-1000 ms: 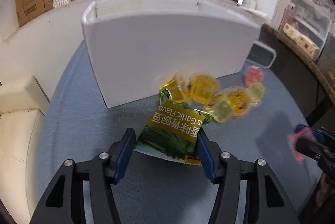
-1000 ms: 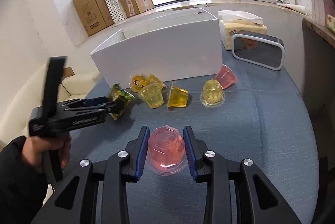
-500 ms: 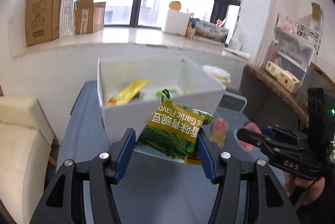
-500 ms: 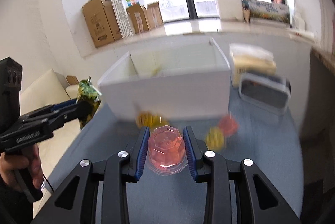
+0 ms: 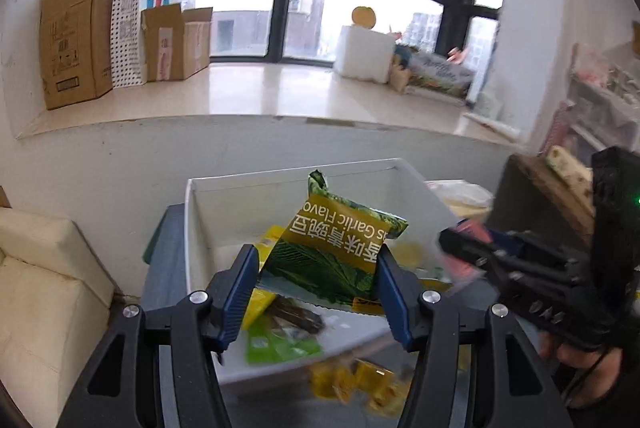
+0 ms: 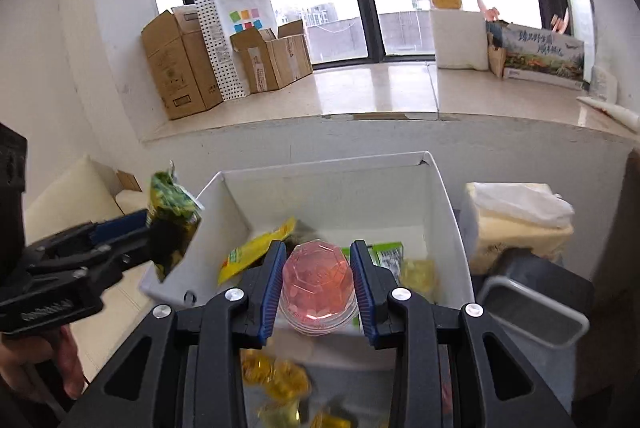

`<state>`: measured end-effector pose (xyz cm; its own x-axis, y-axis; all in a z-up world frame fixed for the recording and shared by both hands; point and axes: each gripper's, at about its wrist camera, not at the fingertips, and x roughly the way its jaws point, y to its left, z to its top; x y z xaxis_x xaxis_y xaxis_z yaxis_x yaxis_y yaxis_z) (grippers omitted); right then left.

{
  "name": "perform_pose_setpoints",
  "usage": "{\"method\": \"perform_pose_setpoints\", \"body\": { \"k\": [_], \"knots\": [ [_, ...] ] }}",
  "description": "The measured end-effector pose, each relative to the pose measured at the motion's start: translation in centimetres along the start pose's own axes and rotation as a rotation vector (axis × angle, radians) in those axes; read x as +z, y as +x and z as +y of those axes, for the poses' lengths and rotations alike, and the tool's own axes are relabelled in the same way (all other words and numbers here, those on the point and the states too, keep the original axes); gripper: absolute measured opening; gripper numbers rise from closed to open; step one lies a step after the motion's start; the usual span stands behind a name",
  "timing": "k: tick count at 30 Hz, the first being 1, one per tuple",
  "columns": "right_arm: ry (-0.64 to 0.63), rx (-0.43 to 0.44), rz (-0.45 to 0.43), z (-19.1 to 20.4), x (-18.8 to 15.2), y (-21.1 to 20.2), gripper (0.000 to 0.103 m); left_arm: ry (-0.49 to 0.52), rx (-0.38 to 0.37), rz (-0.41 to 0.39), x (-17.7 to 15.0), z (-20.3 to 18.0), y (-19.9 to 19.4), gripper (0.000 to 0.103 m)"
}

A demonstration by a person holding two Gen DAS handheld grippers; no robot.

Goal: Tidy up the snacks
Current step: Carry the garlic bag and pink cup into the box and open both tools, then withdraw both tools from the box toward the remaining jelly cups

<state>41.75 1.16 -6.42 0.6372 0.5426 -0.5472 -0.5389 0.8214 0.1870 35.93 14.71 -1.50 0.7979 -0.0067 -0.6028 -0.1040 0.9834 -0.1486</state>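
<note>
Window sill (image 6: 360,96) at back carries cardboard boxes (image 6: 180,68), a dotted paper bag (image 6: 228,36) and a white foam box (image 6: 460,38); below it a white bin (image 6: 440,196) sits on the blue bench (image 5: 160,268); left tongs (image 5: 316,288) clamped on a green garlic-flavour snack packet (image 5: 340,248), held tilted above the bin's left part; right tongs (image 6: 318,288) closed around a pink jelly cup (image 6: 318,280), upside down, hanging over the bin's near wall; inside the bin lie a yellow packet (image 6: 256,248), a green packet (image 6: 386,254) and a yellow jelly cup (image 6: 418,274); more yellow jelly cups (image 6: 276,380) blurred on the bench just in front of the bin; tissue pack (image 6: 516,212) and a grey-framed mirror (image 6: 536,308) right of the bin; cream sofa (image 5: 44,268) to the left.
</note>
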Motion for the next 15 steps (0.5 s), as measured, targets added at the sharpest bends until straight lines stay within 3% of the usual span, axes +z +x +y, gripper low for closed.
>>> {"method": "perform_pose_setpoints", "body": {
  "k": [2, 3, 4, 5, 7, 11, 15],
  "knots": [
    [0.006, -0.025, 0.008, -0.6, 0.5, 1.1, 0.038, -0.03, -0.006, 0.051, 0.3, 0.9, 1.9, 0.065],
    [0.012, -0.03, 0.013, -0.8, 0.7, 1.5, 0.055, -0.028, 0.001, 0.072, 0.1, 1.0, 2.5, 0.076],
    [0.018, -0.028, 0.022, -1.1, 0.8, 1.7, 0.091, -0.017, 0.016, 0.097, 0.0, 1.1, 3.3, 0.088],
    [0.038, -0.027, 0.031, -1.6, 0.9, 2.0, 0.103, -0.006, 0.028, 0.095, -0.3, 1.1, 3.6, 0.103],
    [0.075, -0.004, -0.014, -2.4, 0.7, 1.4, 0.103, 0.009, 0.026, 0.095, -0.7, 0.9, 3.8, 0.103],
    [0.093, -0.042, -0.068, -3.3, 0.1, -0.5, 0.103, 0.001, 0.037, 0.111, -1.4, 0.7, 3.7, 0.103],
    [0.098, -0.035, -0.055, -3.7, -0.5, -1.6, 0.103, 0.016, 0.047, 0.108, -1.9, -0.1, 3.0, 0.103]
  ]
}}
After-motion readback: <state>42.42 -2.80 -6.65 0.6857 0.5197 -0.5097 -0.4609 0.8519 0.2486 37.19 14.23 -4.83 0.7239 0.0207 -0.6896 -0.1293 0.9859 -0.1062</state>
